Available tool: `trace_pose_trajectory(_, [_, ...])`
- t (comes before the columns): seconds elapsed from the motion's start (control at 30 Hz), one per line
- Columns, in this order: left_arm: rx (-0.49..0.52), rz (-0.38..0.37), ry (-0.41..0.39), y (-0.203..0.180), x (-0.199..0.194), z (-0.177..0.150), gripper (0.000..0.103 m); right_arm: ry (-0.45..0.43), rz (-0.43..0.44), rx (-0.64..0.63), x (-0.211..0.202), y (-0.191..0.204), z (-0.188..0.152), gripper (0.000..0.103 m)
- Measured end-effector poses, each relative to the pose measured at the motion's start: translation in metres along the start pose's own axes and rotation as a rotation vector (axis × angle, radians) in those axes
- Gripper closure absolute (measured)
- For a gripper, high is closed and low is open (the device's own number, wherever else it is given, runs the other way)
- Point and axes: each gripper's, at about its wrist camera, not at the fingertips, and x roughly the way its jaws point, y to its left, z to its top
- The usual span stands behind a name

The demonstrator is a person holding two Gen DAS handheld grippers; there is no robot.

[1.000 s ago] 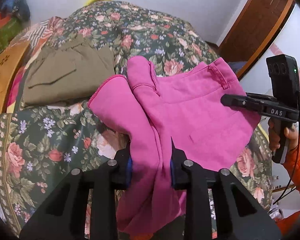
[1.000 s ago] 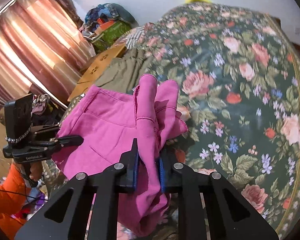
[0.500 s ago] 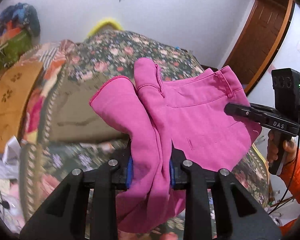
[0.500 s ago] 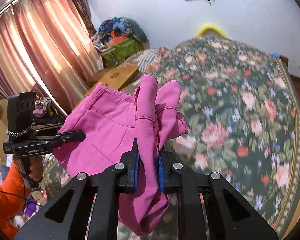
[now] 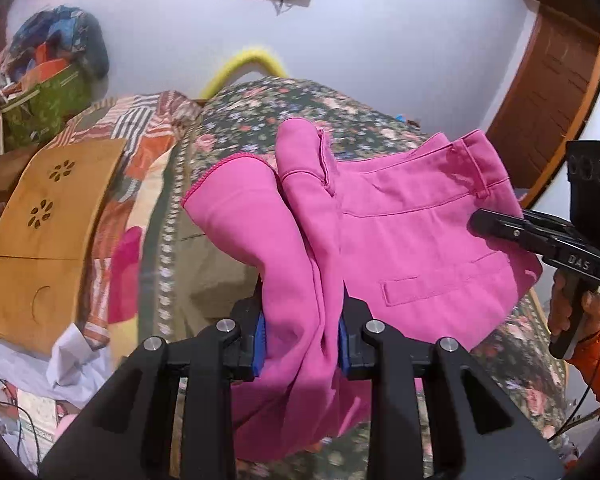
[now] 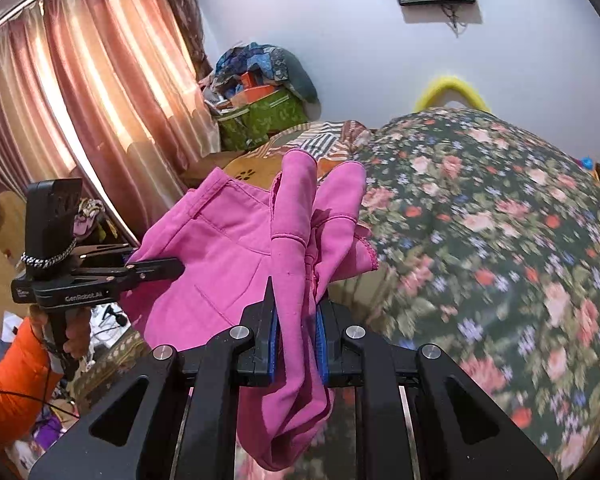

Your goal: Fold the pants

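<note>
Left wrist: pink pants clamped (both jaws).

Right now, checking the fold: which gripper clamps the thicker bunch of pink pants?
The left gripper: its jaws stand wider around the pink pants than the right gripper's.

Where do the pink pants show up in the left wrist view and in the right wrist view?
Left wrist: pink pants fill the centre, clamped at the bottom.
Right wrist: pink pants left of centre, clamped at the bottom.
Shared landmark: the yellow arc behind the floral bedspread.

Pink pants bunched, lifted above floral bed; waistband spread rightward
</note>
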Motion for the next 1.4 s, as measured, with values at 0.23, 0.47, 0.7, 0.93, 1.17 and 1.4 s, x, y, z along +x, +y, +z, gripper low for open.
trace_pose_trajectory(0.23, [-0.015, 0.031, 0.013, 0.042, 0.036, 0.006, 0.076, 0.043, 0.015, 0.010, 0.053, -0.006, 0.009, 0.090])
trace_pose_trajectory(0.47, [-0.039, 0.053, 0.059, 0.070, 0.083, 0.006, 0.075, 0.098, -0.005, 0.024, 0.102, -0.020, 0.011, 0.090])
trace_pose_trajectory(0.7, [-0.061, 0.075, 0.088, 0.086, 0.114, -0.005, 0.064, 0.161, -0.045, 0.026, 0.133, -0.035, 0.003, 0.089])
trace_pose_trajectory(0.93, [-0.179, 0.102, 0.099, 0.109, 0.114, -0.009, 0.040, 0.248, -0.092, 0.024, 0.147, -0.044, -0.009, 0.072])
trace_pose_trajectory(1.17, [-0.190, 0.132, 0.096, 0.112, 0.106, -0.018, 0.038, 0.276, -0.153, -0.009, 0.143, -0.047, -0.013, 0.055])
trace_pose_trajectory(1.4, [-0.183, 0.179, 0.113, 0.111, 0.107, -0.024, 0.038, 0.293, -0.175, -0.035, 0.144, -0.045, -0.017, 0.054])
